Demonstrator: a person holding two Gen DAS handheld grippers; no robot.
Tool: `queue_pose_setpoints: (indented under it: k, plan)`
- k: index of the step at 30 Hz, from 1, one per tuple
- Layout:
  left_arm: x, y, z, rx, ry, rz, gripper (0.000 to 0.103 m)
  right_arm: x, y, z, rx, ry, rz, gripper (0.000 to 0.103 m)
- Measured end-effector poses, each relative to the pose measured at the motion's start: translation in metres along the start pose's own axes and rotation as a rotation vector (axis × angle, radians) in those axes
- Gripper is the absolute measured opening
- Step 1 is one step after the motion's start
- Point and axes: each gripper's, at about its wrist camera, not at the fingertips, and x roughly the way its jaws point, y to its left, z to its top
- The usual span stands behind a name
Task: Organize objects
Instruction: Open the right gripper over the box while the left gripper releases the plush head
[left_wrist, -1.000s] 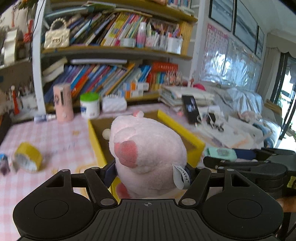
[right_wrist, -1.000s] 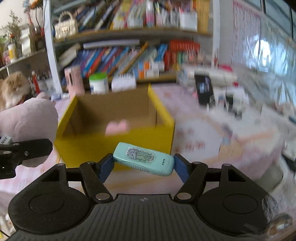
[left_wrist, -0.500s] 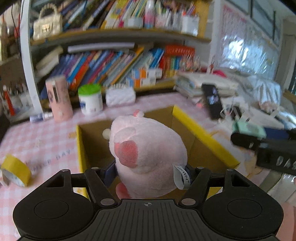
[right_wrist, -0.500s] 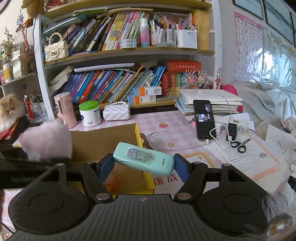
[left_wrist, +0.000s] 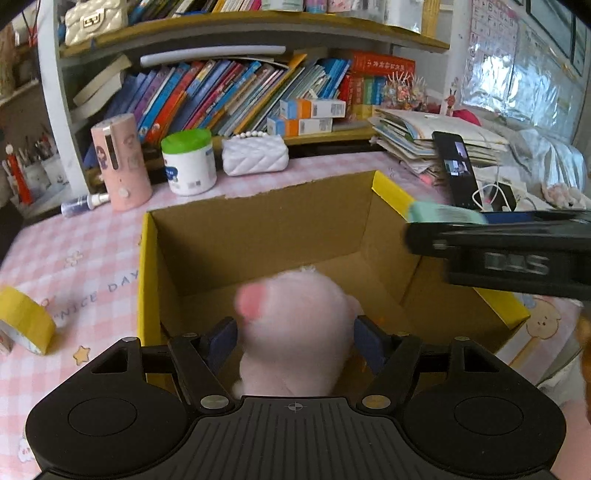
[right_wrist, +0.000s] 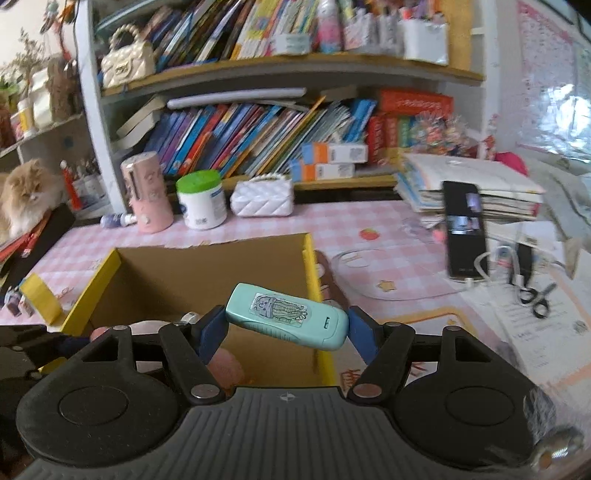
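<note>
left gripper clamped on a fluffy pink plush toy, blue pads touching both its sides, toy sits low over the open inside of the brown cardboard box with yellow outer walls, toy blurred in the left wrist view; right gripper clamped on a mint-green oblong plastic device with a cactus sticker, held crosswise and a bit tilted, right end lower, above the box's near right part, close to its right wall; from the left wrist view the right gripper comes in from the right over the box's right rim, mint device tip showing; box stands on a pink checked tablecloth; yellow tape roll on the cloth left of the box, apart from it; behind the box a pink cylinder canister, white jar with green lid and white quilted purse in a row before the bookshelf; black phone propped against a paper stack at right, scissors on papers nearby; fluffy orange cat far left in the right wrist view
</note>
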Motion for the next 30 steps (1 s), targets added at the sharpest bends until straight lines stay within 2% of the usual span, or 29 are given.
queue_pose_setpoints:
  k: [6, 11, 15, 17, 20, 26, 30]
  plan:
    - [-0.022, 0.008, -0.005, 0.006, -0.031, 0.035, 0.073, 0.034, 0.010, 0.013, -0.033, 0.055, 0.050, 0.068]
    - [-0.046, 0.020, -0.012, -0.032, -0.066, 0.068, 0.076, 0.063, 0.022, 0.020, -0.083, 0.116, 0.087, 0.068]
    - [-0.065, 0.030, -0.019, -0.073, -0.094, 0.091, 0.078, 0.081, 0.028, 0.018, -0.118, 0.168, 0.083, 0.068]
    - [-0.073, 0.035, -0.023, -0.092, -0.110, 0.103, 0.081, 0.085, 0.027, 0.016, -0.099, 0.179, 0.074, 0.073]
    - [-0.084, 0.045, -0.030, -0.134, -0.124, 0.125, 0.083, 0.079, 0.024, 0.015, -0.065, 0.147, 0.093, 0.083]
    - [-0.096, 0.063, -0.044, -0.210, -0.128, 0.157, 0.084, 0.045, 0.026, 0.006, -0.013, 0.084, 0.065, 0.082]
    - [-0.106, 0.068, -0.053, -0.230, -0.146, 0.159, 0.086, 0.006, 0.031, -0.004, -0.009, 0.003, 0.014, 0.082]
